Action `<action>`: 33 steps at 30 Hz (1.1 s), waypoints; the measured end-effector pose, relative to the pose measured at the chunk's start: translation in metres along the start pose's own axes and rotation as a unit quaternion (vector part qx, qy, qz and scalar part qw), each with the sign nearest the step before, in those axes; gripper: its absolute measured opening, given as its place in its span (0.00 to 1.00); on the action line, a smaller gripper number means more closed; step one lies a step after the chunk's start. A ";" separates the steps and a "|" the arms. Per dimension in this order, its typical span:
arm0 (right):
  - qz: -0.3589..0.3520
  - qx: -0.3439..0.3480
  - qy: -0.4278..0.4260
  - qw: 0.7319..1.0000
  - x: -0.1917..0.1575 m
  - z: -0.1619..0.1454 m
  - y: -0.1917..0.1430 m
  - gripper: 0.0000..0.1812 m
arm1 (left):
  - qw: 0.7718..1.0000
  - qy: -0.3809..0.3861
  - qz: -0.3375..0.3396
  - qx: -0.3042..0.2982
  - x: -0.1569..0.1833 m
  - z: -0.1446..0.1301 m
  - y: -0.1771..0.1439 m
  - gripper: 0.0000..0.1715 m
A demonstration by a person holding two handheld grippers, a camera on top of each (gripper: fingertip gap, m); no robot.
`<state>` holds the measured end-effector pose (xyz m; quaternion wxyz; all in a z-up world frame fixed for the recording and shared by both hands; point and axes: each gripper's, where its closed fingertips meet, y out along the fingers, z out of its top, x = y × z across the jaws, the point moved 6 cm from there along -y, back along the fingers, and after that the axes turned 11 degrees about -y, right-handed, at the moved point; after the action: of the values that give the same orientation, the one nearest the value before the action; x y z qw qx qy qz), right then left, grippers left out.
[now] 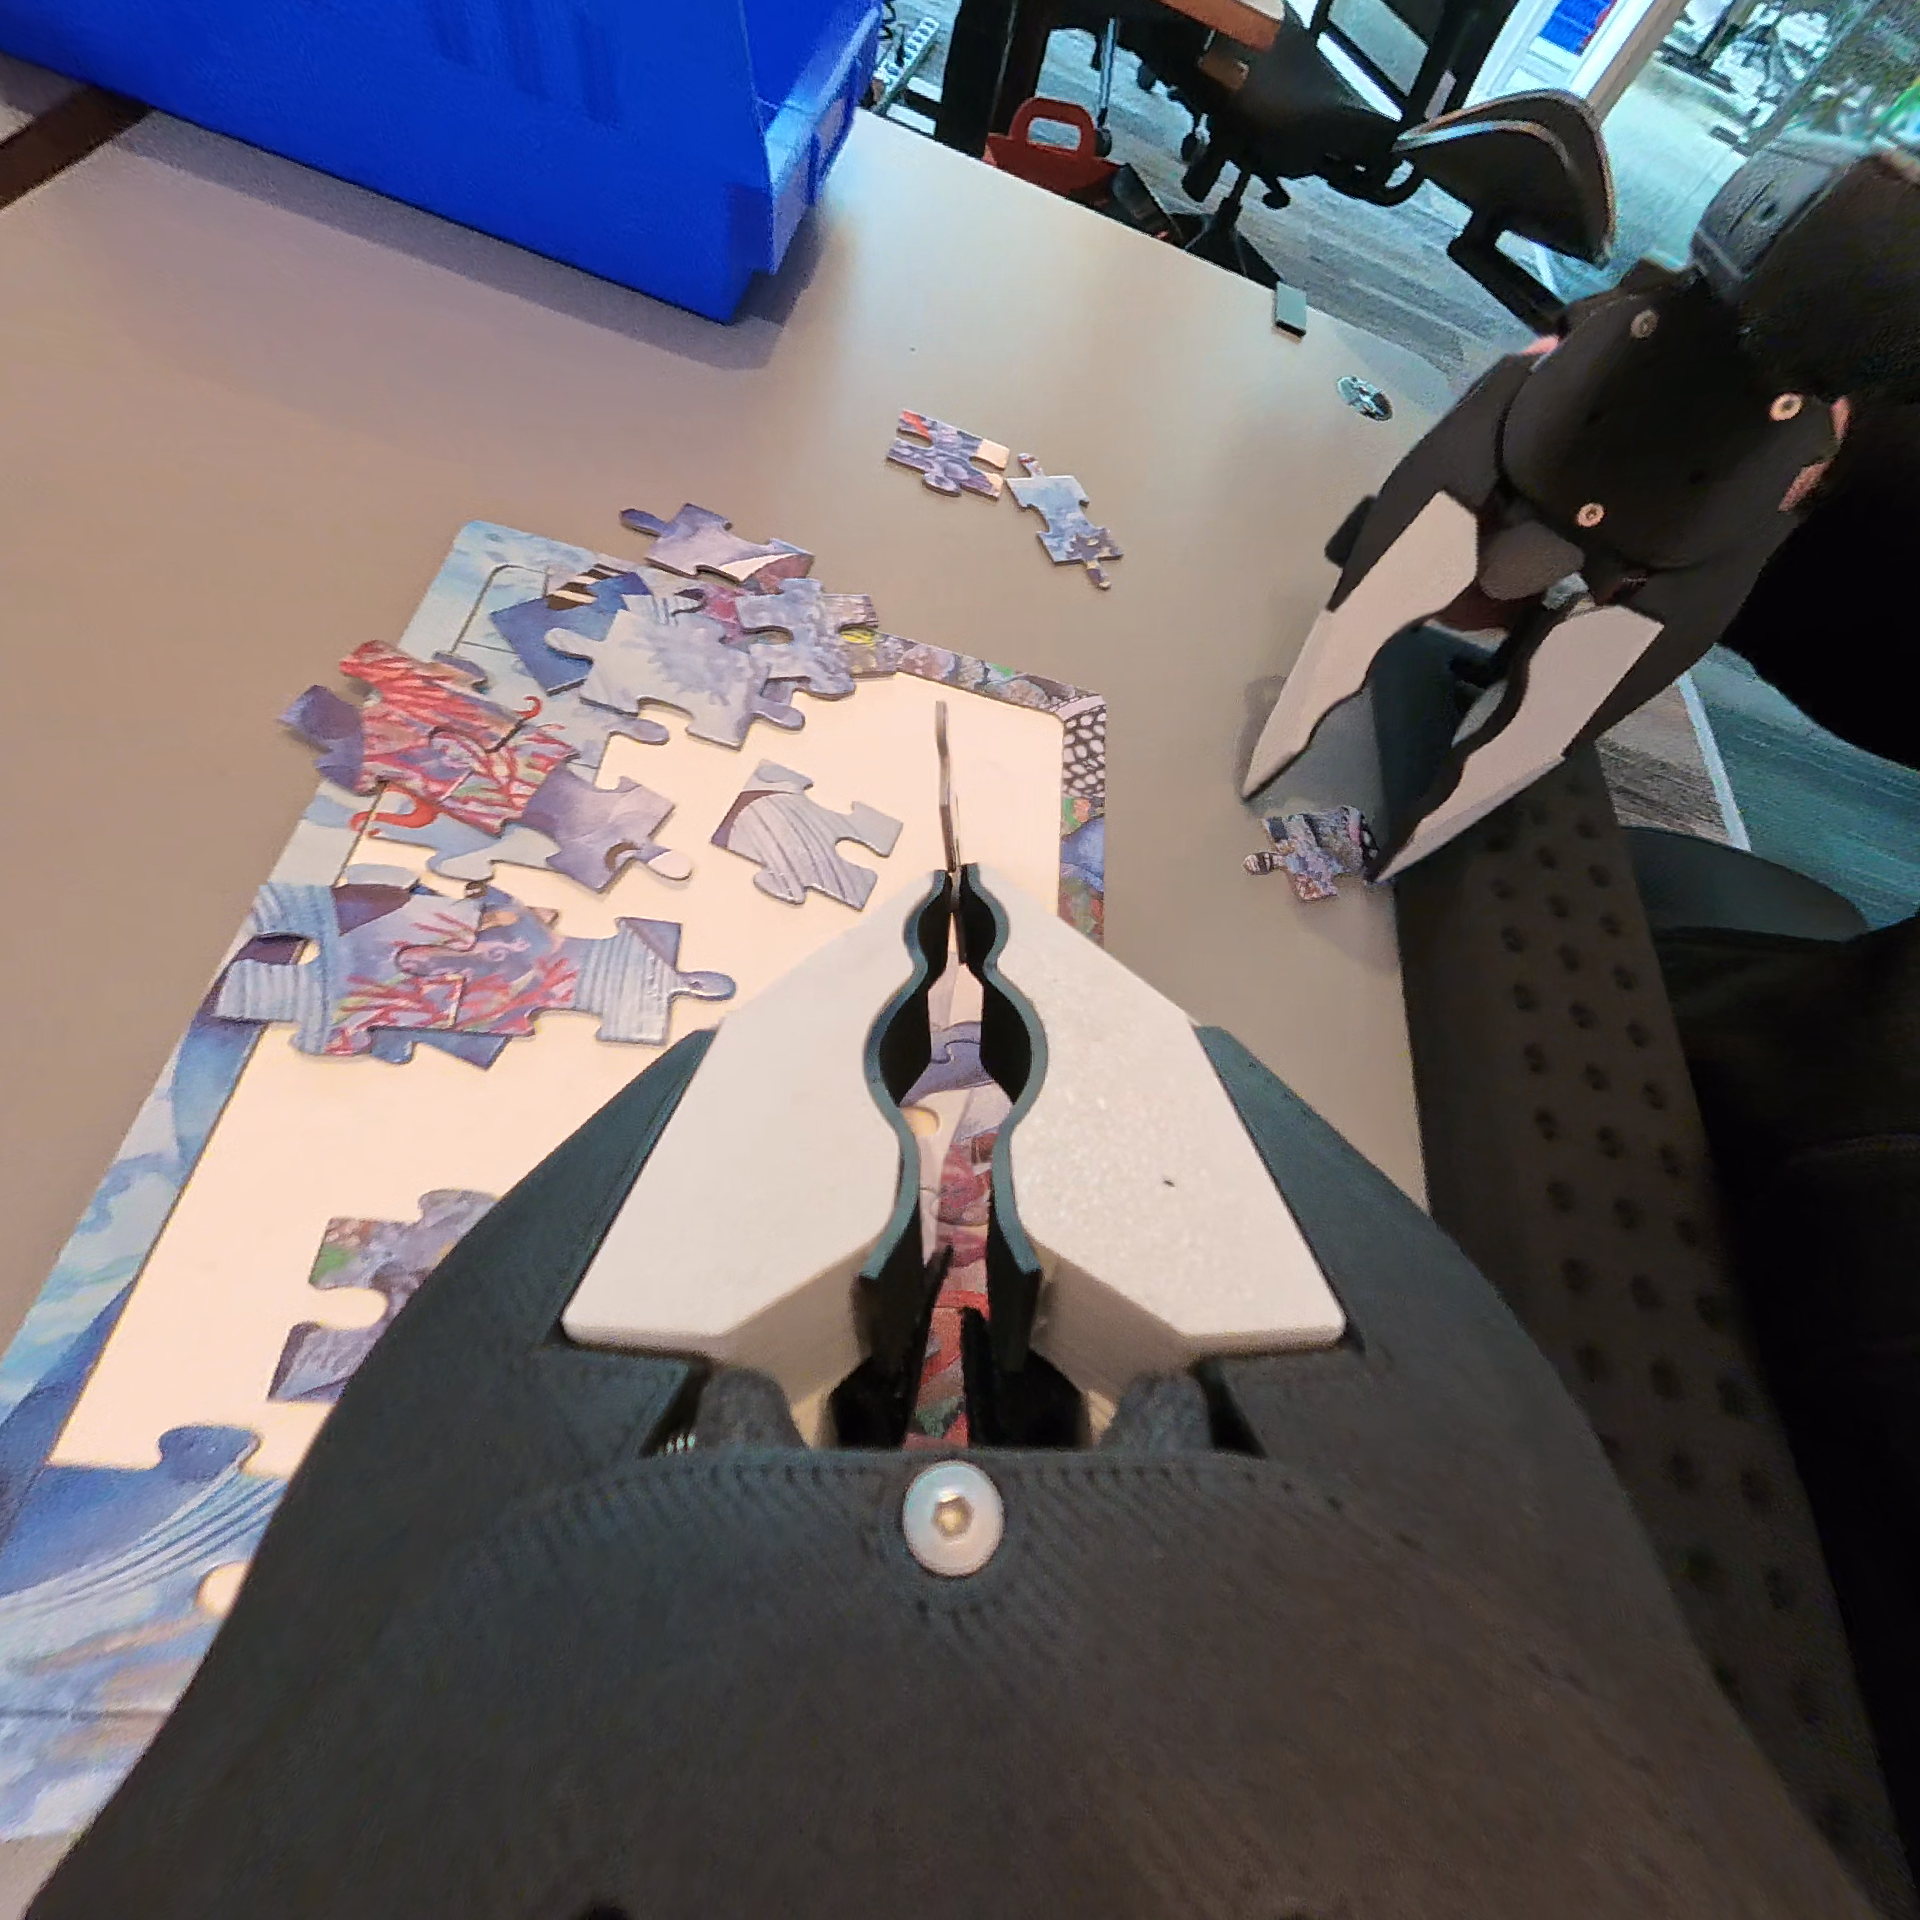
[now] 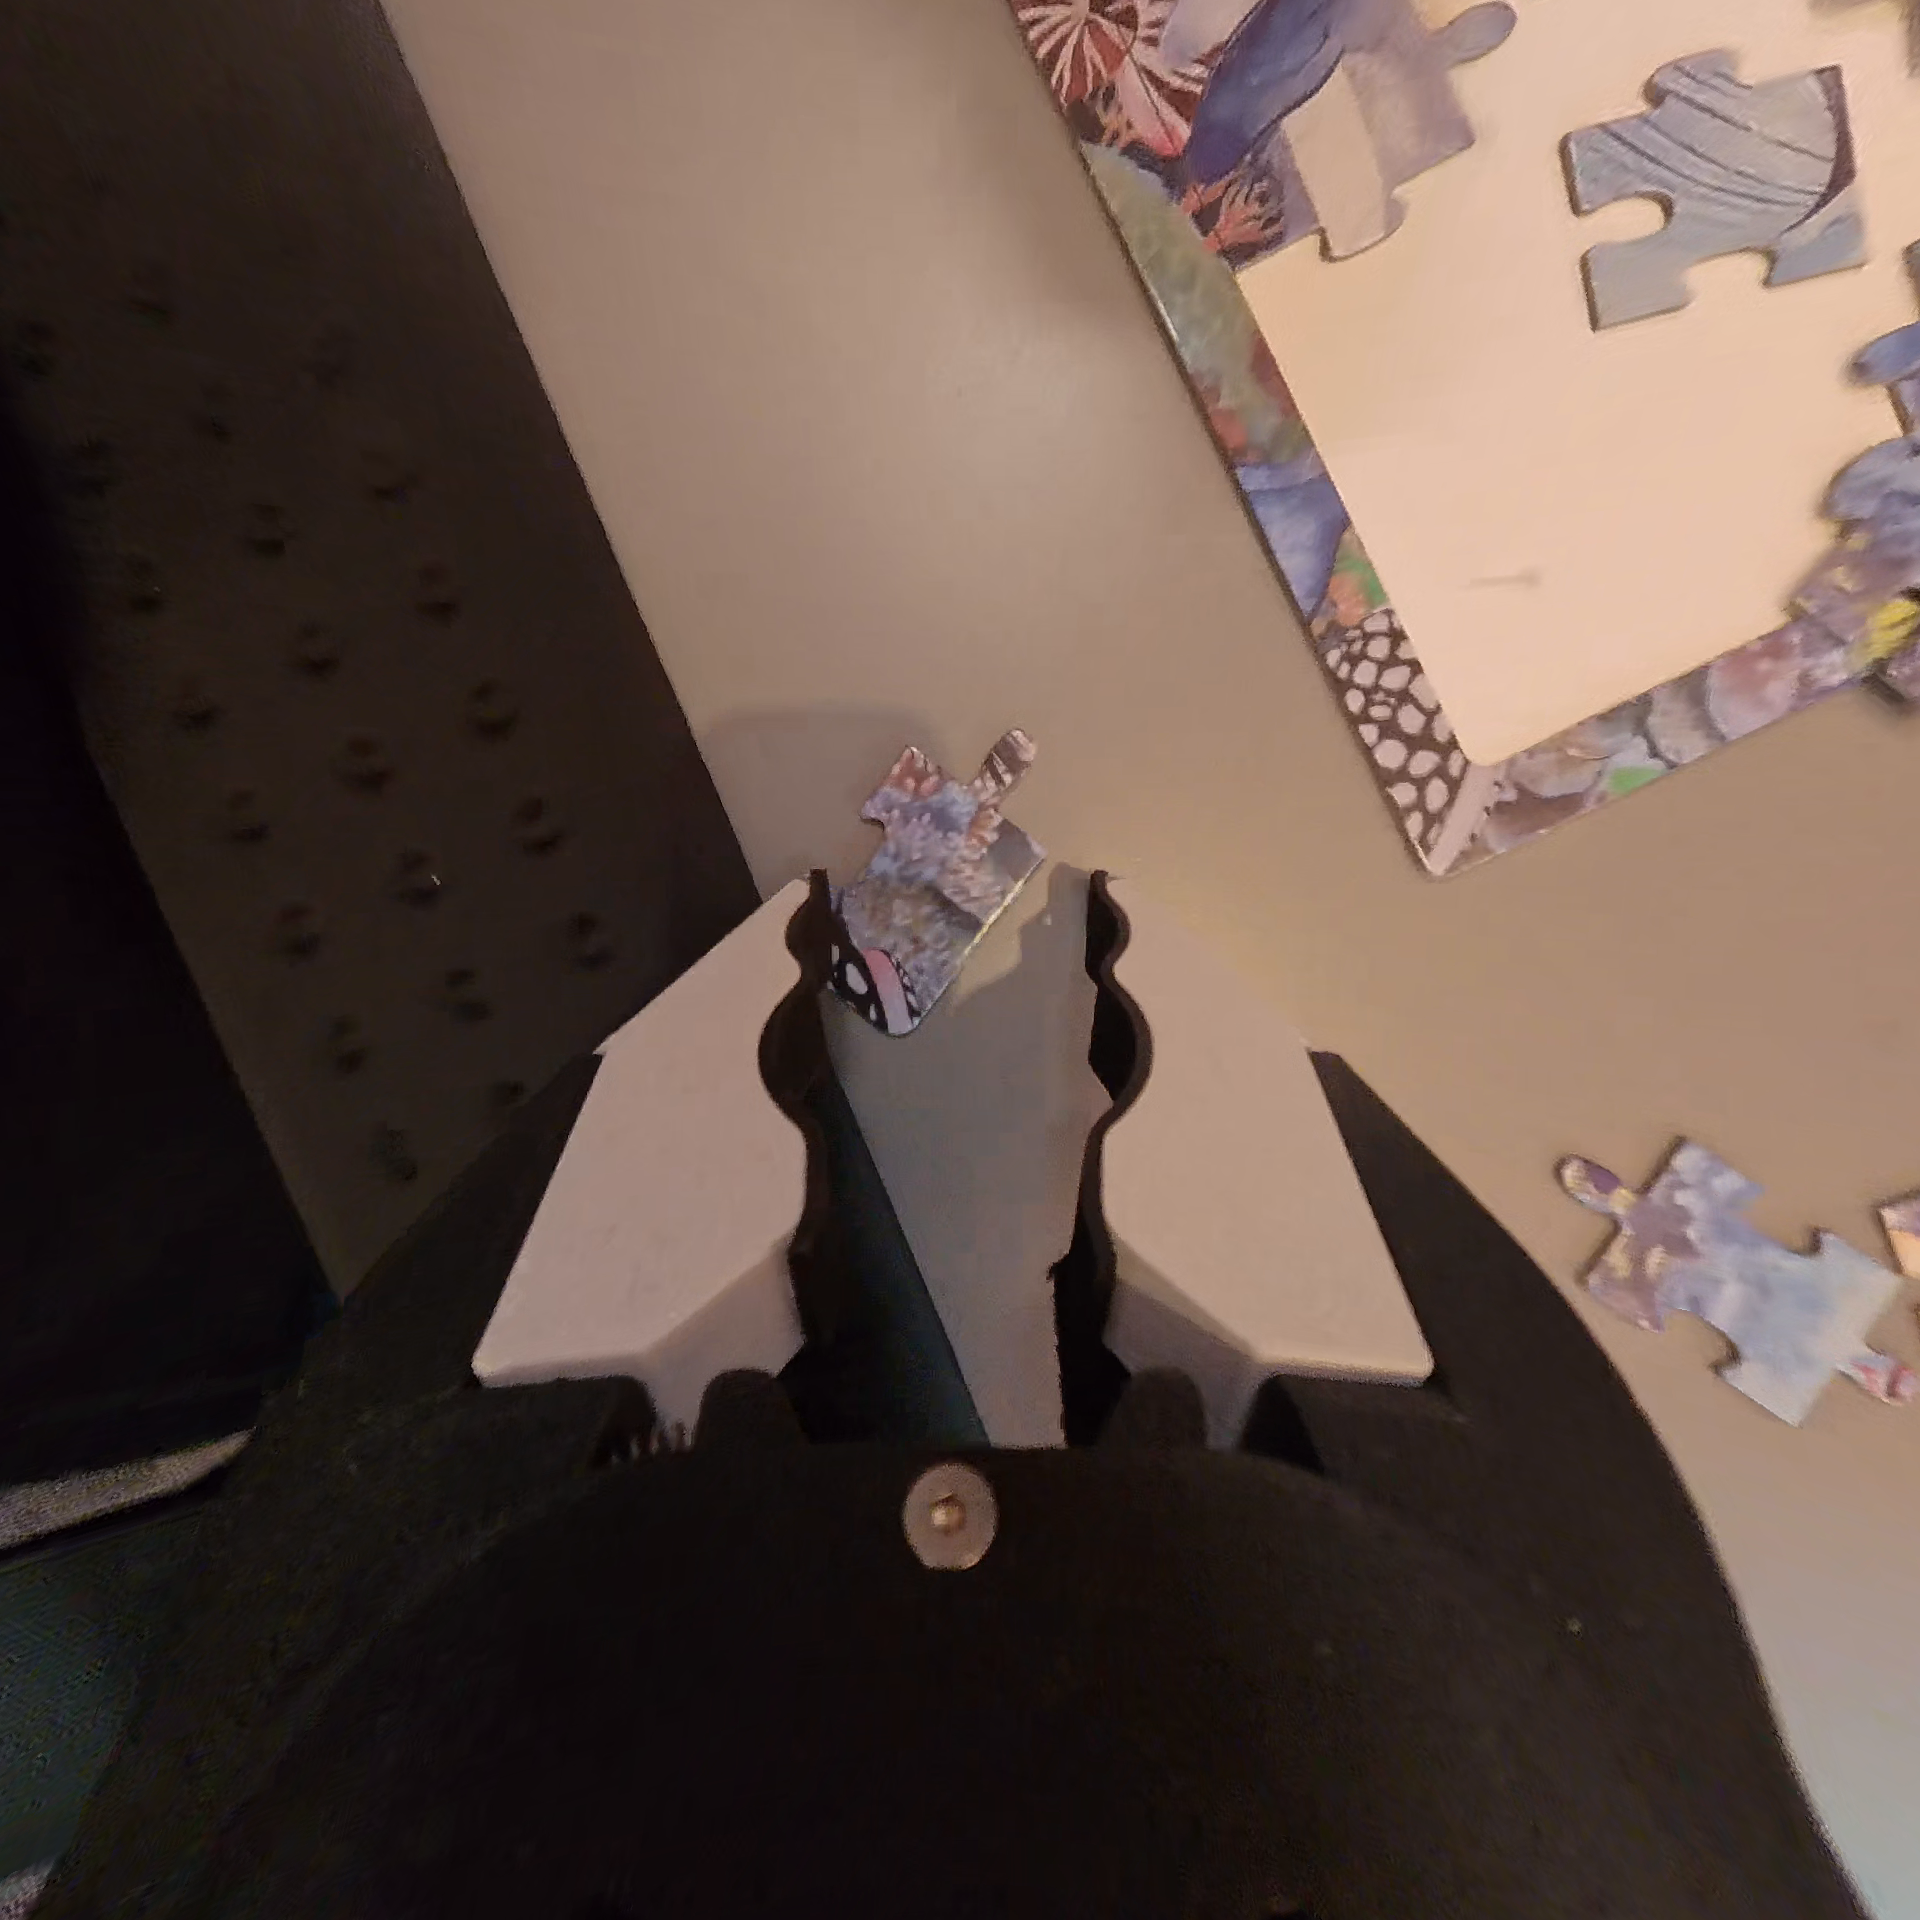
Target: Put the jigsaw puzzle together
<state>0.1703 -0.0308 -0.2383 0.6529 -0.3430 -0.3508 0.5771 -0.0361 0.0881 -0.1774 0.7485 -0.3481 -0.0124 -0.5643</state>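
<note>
The puzzle tray [image 1: 1081, 769] lies on the beige table with several loose blue and red pieces [image 1: 447, 748] piled at its far end. My left gripper [image 1: 956, 883] is shut on a puzzle piece [image 1: 943, 779], held edge-on above the tray's bare middle. My right gripper [image 2: 956, 883] is open and points down at the table's right edge; it also shows in the left wrist view [image 1: 1325, 826]. A small blue piece [image 2: 935, 904] lies flat between its fingers, against the left one; it also shows in the left wrist view [image 1: 1311, 857]. The tray corner [image 2: 1392, 717] is to its right.
A blue bin [image 1: 520, 135] stands at the table's far left. Two loose pieces [image 1: 951, 454] [image 1: 1070, 520] lie beyond the tray, one [image 2: 1745, 1288] near my right gripper. A black perforated chair part [image 1: 1558, 1039] runs along the table's right edge [image 2: 312, 623]. Office chairs stand behind. Tip to tip, the grippers are about 20 cm apart.
</note>
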 end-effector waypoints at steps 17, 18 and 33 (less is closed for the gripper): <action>-0.039 0.046 0.070 0.996 0.033 0.008 -0.005 0.12 | 1.000 -0.003 0.026 0.015 -0.011 0.003 -0.019 0.00; -0.027 0.058 0.063 0.996 0.032 0.009 -0.008 0.14 | 1.000 -0.003 0.027 0.015 -0.012 0.003 -0.019 0.00; 0.036 0.016 -0.060 0.997 0.032 0.002 0.003 0.29 | 1.000 0.001 0.026 0.010 -0.014 0.003 -0.019 0.00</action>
<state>0.1699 0.0017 -0.2379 0.6146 -0.3098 -0.3678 0.6253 -0.0557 0.0988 -0.1713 0.7662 -0.3407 -0.0082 -0.5448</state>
